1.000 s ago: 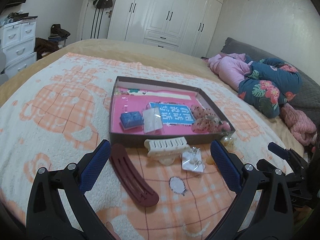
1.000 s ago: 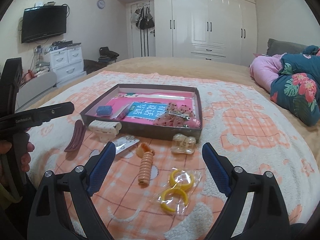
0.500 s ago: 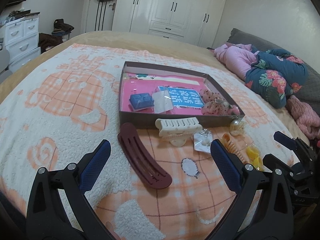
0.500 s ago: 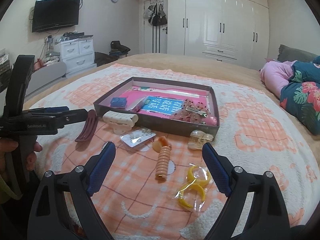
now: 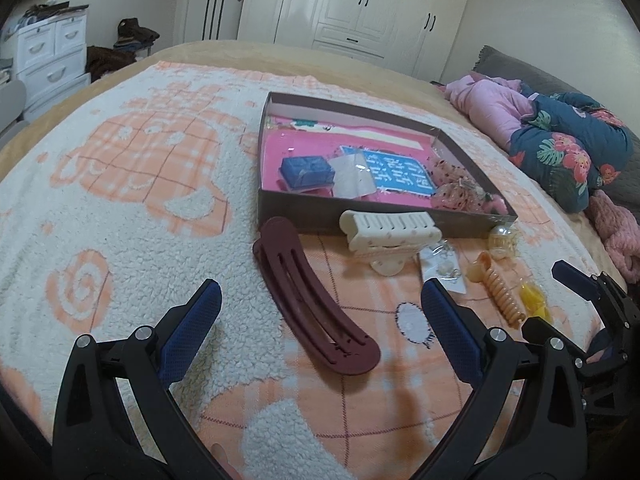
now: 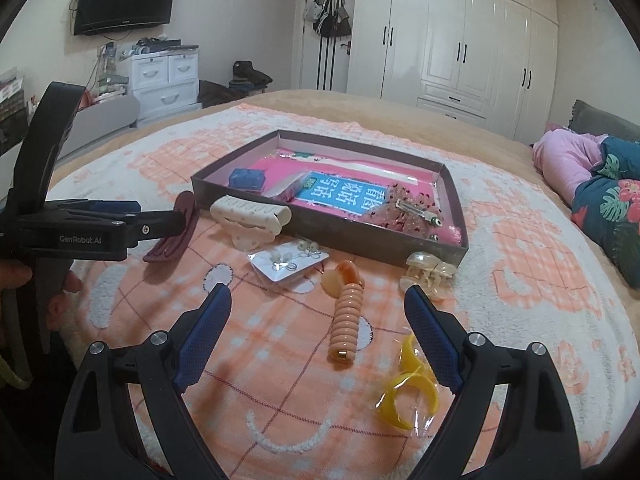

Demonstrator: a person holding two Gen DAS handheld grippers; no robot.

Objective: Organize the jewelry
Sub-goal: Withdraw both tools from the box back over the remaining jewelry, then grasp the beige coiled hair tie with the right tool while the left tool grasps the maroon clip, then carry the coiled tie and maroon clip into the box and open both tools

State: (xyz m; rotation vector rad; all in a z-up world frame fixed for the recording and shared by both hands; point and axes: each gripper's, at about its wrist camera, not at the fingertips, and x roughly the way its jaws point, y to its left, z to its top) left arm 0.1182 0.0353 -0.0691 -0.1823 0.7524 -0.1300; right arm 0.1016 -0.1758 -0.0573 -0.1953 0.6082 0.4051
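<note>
- Left gripper hangs over the blanket with its blue-padded jaws wide apart and nothing between them; the long dark-maroon slotted plastic hair clip lies flat on the fleece right in the gap, so the step in hand looks like picking that clip up.
- Right gripper is likewise spread wide and empty, with the ribbed peach plastic barrette lying between its fingers on the blanket.
- To grip the maroon clip well, the left jaws would best close across its narrow width near the middle, since the clip is long and curved and an end grip would probably let it swing.
- Because the clip sits low in soft pile, the pads likely need to press slightly into the fleece to get under its edges; a shallow pinch risks sliding off the smooth plastic.
- Just beyond the clip, the cream-white toothed claw clip rests against the front wall of the shallow brown cardboard tray with a pink lining, so the lift should clear both before moving over the rim.
- Bare pink floor shows at the tray's far left, behind the small blue box, and looks a sensible place to set the clip down.
- Near the right gripper lie a clear packet of small earrings, a translucent pale claw clip and bagged yellow rings, all outside the tray.
</note>
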